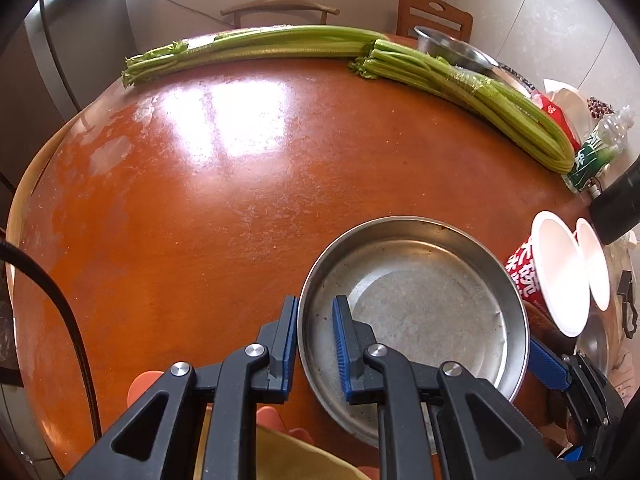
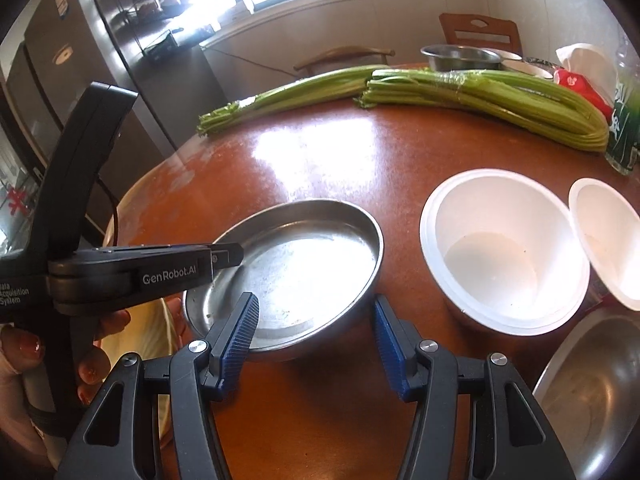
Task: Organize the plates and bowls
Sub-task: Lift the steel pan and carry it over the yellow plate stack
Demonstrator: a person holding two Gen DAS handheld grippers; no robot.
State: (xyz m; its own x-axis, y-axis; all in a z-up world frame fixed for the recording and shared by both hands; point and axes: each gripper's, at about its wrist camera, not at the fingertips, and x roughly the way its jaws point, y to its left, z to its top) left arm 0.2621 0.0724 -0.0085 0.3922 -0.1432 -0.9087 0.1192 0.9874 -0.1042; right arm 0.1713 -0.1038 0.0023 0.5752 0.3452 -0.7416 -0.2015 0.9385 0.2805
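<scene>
- Plate (image 1: 420, 300): stiff, light steel, slick; best taken at the rim.
- Left gripper (image 1: 316, 340) straddles its rim, jaws nearly clamped.
- Right gripper (image 2: 316, 340) spread, empty.

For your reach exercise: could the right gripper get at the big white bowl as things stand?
Probably yes. The right gripper is open and holds nothing, and the white bowl stands just ahead to its right, with bare table between them.
</scene>
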